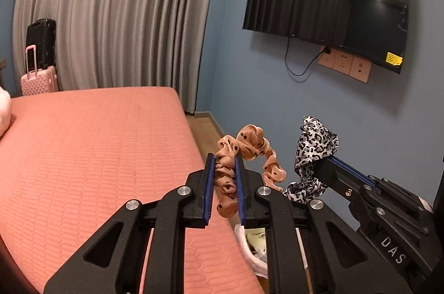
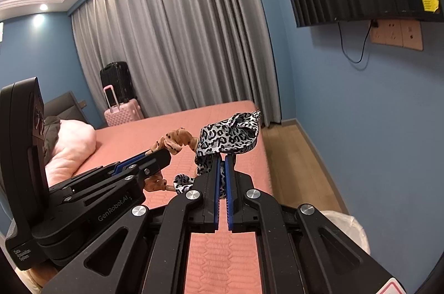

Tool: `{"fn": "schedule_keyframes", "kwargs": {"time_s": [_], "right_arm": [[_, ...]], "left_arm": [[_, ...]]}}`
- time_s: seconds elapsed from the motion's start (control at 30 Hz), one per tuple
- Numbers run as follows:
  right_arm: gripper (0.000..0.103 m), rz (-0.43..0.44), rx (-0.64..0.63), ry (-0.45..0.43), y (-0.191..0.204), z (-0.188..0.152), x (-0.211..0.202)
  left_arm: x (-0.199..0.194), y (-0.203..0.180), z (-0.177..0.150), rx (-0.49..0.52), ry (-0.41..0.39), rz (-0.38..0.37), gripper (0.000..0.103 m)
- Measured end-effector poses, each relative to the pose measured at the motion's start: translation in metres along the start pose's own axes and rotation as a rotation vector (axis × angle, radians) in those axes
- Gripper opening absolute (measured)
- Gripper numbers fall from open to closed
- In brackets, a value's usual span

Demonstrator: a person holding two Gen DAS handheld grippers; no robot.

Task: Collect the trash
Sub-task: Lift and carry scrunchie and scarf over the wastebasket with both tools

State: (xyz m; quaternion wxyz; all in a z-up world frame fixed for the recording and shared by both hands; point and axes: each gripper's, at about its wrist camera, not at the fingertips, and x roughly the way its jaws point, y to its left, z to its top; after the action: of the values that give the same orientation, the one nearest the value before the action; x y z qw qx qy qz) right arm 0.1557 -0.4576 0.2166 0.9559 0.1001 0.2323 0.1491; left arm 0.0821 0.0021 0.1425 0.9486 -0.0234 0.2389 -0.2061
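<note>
My left gripper (image 1: 225, 156) is shut on a tan scrunchie with dark dots (image 1: 249, 147), which loops up and right out of the blue pads, held in the air over the bed's right edge. In the right wrist view that scrunchie (image 2: 176, 141) shows at the left gripper's tip (image 2: 163, 155). My right gripper (image 2: 222, 158) is shut on a black-and-white leopard-print scrunchie (image 2: 227, 138), bunched above the fingertips with a tail hanging lower left. The left wrist view shows that scrunchie (image 1: 315, 147) and the right gripper (image 1: 324, 159) just right of the tan one. A white-lined bin (image 1: 251, 246) sits below.
A pink quilted bed (image 1: 97, 155) fills the left and centre. Grey curtains (image 1: 111, 10) hang behind it, with a pink suitcase (image 1: 38, 77) and a black one beside them. A wall television (image 1: 333, 5) and sockets sit on the blue wall. A pale pillow (image 2: 75, 144) lies on the bed. Wooden floor runs along the wall.
</note>
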Motion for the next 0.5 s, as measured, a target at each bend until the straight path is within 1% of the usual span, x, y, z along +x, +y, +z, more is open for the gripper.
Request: {"fn": "schedule_keyframes", "kwargs": {"time_s": [0.3,0.5], "right_arm": [[0.003,-0.047,0.022,-0.04,-0.025,0.0,-0.038],[0.003,-0.089,0.052,-0.032,-0.051,-0.01,-0.041]], "left_arm": [[-0.012,-0.033,0.0,0.049,-0.007,-0.041,0.014],[-0.004,-0.055,-0.005,0.072,0.022,-0.07,0.014]]}}
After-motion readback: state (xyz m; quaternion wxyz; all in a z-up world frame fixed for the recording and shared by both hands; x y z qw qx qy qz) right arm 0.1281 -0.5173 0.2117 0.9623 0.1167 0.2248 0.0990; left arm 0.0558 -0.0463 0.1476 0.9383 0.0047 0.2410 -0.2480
